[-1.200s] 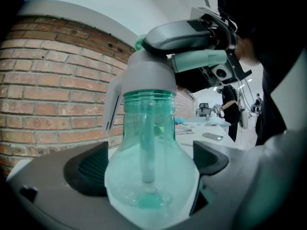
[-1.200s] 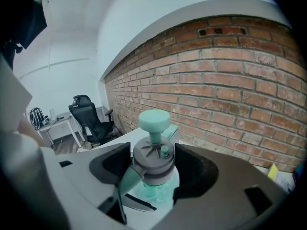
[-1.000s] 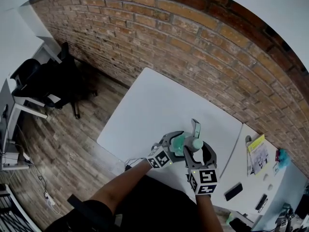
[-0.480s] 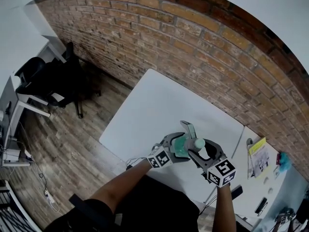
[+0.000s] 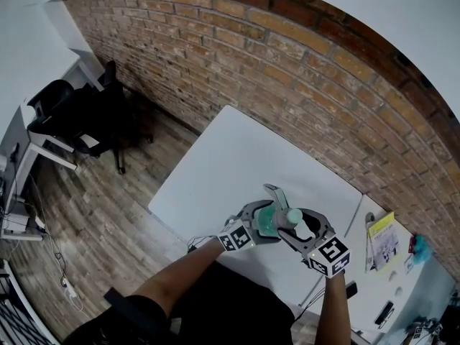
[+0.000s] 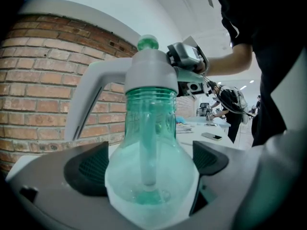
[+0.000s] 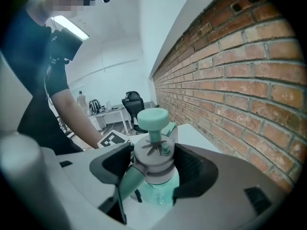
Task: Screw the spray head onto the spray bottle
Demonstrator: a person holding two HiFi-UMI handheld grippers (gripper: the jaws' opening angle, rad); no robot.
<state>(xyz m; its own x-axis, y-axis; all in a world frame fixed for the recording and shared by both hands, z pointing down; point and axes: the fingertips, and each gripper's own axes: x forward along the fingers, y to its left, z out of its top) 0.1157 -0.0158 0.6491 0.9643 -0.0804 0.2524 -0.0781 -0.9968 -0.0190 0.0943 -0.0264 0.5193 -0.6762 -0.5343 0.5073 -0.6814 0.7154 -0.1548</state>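
A translucent green spray bottle (image 5: 266, 226) is held above the white table (image 5: 230, 157) near its front edge. My left gripper (image 5: 260, 220) is shut on the bottle's round body (image 6: 151, 162), one pad on each side. The grey spray head (image 6: 151, 73) with its green knob sits on the bottle's neck, and its trigger (image 5: 277, 195) points away from me. My right gripper (image 5: 298, 225) is shut on the spray head's collar (image 7: 153, 152) from the right. The bottle (image 7: 158, 188) shows just below the collar in the right gripper view. The dip tube runs down inside the bottle.
A brick wall (image 5: 302, 70) runs behind the table. A black office chair (image 5: 79, 121) stands on the wooden floor at the left. A second table at the right holds a yellow booklet (image 5: 384, 236) and small items.
My right gripper has turned on the spray head, its marker cube swinging to the right. The trigger has swung round to the left. The left gripper and bottle stay put.
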